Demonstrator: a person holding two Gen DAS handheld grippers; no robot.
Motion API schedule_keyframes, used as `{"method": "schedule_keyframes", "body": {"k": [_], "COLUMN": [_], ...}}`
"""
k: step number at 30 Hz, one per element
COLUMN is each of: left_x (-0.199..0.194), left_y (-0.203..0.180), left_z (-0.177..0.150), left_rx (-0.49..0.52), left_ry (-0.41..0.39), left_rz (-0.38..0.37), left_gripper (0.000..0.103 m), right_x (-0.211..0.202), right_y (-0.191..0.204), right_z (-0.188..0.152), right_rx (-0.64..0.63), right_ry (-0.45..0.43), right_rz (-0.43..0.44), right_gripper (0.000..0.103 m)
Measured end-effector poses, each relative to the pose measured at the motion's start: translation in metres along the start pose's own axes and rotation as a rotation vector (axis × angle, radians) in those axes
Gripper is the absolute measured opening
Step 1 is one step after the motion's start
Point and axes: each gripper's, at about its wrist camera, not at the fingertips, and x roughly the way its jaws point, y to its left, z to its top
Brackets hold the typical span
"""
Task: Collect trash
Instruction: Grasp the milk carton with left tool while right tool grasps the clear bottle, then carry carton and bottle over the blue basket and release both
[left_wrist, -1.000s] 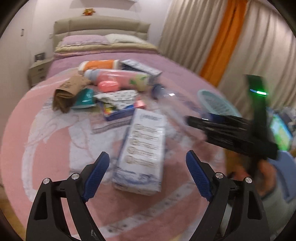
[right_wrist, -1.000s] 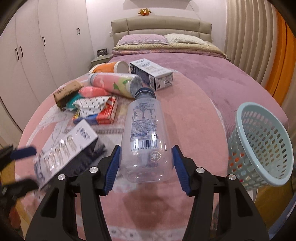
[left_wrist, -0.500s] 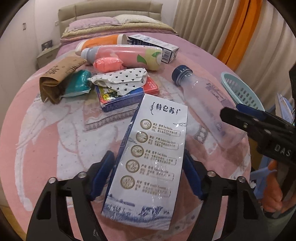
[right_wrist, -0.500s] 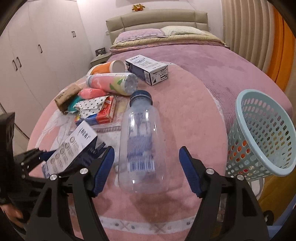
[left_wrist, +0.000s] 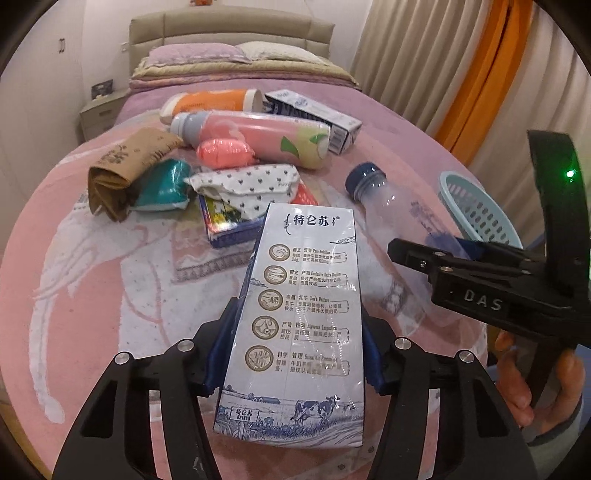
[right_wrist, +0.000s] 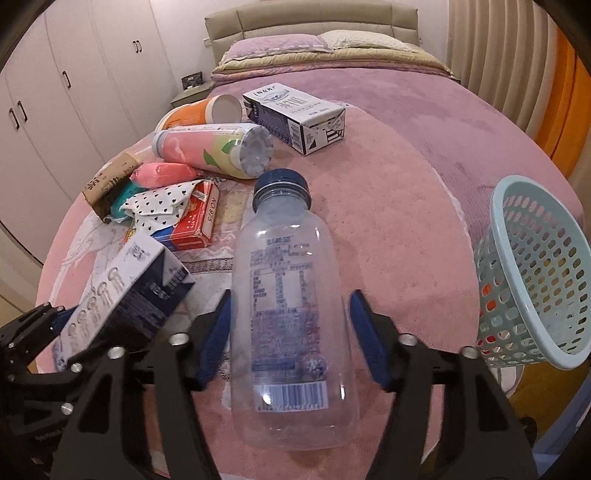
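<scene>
L gripper (left_wrist: 293, 354) has just closed on the milk carton (left_wrist: 299, 314), lifting its front end off the bed. R gripper (right_wrist: 290, 332) is narrowing round the clear bottle (right_wrist: 286, 314), w/ a gap left, not gripping yet. Basket (right_wrist: 535, 273) sits at right, so both pieces look near ready to drop.

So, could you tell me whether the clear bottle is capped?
Capped: a dark blue cap sits on the neck of the bottle.
</scene>
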Motion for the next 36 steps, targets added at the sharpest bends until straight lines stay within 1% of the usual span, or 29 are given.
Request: {"method": "schedule_keyframes", "body": {"k": [4,8,11,13,16,17,24,27,28,30,33,36], "left_x": [-0.006,-0.014,-0.018,-0.020,-0.021,-0.021,-0.018,-0.008,-0.001,0.012,0.029,0.057], "left_y": [-0.007,-0.013,-0.020,-0.025,-0.035,-0.041,-0.091,-0.116,-0.127,-0.146,-0.174,-0.206], "left_z": [0.006,0.014,0.023,0.030,0.039,0.043,0.074,0.090,0.098,0.109,0.119,0.128], "left_rx": [0.011,0.024,0.022,0.019,0.019,0.029,0.124,0.147,0.152,0.167,0.205,0.252], "left_ry": [-0.024,-0.063,-0.093,-0.105,-0.114,-0.120,-0.157,-0.158,-0.145,-0.135,-0.122,-0.085], "left_rz": [0.001,-0.021,-0.034,-0.050,-0.107,-0.116,-0.142,-0.181,-0.212,-0.247,-0.274,-0.292], "left_gripper": [0.055,0.055,0.055,0.055,0.055,0.055,0.055,0.055,0.055,0.055,0.056,0.056], "right_x": [-0.003,-0.017,-0.027,-0.038,-0.052,-0.056,-0.099,-0.115,-0.119,-0.124,-0.126,-0.121], "right_y": [-0.003,-0.010,-0.017,-0.025,-0.038,-0.043,-0.093,-0.120,-0.130,-0.146,-0.180,-0.212], "right_z": [0.001,0.001,0.003,0.006,0.010,0.011,0.015,0.015,0.014,0.013,0.008,0.004], "right_rx": [-0.006,-0.002,0.004,0.015,0.034,0.041,0.135,0.180,0.194,0.219,0.286,0.357], "right_ry": [-0.017,-0.075,-0.105,-0.129,-0.160,-0.171,-0.274,-0.311,-0.321,-0.331,-0.333,-0.316], "right_rz": [0.007,0.063,0.073,0.078,0.079,0.076,0.028,-0.030,-0.051,-0.090,-0.139,-0.173], "right_gripper": [0.053,0.052,0.052,0.052,0.052,0.052,0.052,0.052,0.052,0.052,0.052,0.052]}}
